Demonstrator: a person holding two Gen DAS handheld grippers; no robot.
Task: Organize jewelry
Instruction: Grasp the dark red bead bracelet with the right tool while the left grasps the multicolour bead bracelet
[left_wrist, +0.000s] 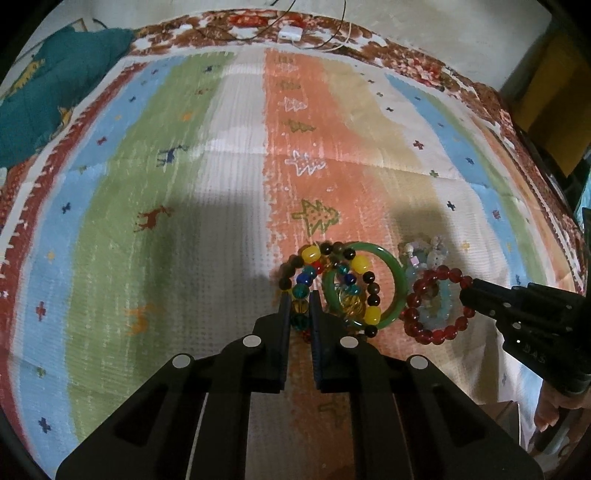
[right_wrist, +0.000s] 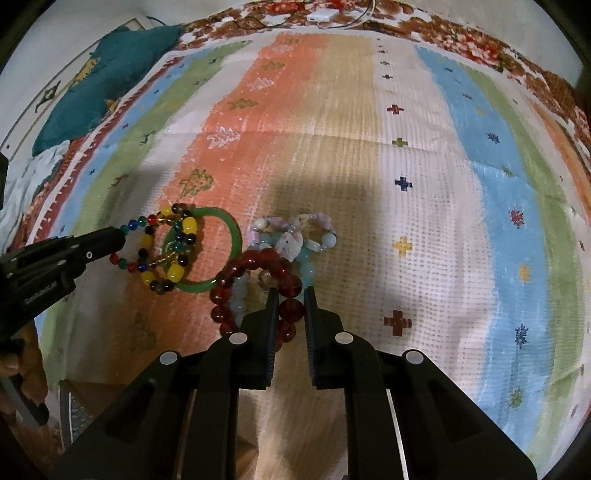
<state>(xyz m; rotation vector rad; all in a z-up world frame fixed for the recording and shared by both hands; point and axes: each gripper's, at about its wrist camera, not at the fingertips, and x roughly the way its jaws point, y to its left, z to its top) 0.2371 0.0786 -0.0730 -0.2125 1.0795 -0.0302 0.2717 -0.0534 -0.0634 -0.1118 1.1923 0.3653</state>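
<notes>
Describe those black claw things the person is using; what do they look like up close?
Both the left claw and the right claw are matte black plastic, each with two flat, straight fingers lined with ribbed pads, angular linkage arms behind, and round silver pins at the joints. Small white lettering marks their sides. No cables or sleeves show.

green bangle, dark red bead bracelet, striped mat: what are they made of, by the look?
Green bangle: one solid, smooth, glossy, slightly translucent ring; looks like jade or glass, cannot tell which.
Dark red bead bracelet: round see-through beads with bright highlights; glass or resin.
Striped mat: woven fabric, matte, with a ribbed grid texture and fold creases.
</notes>
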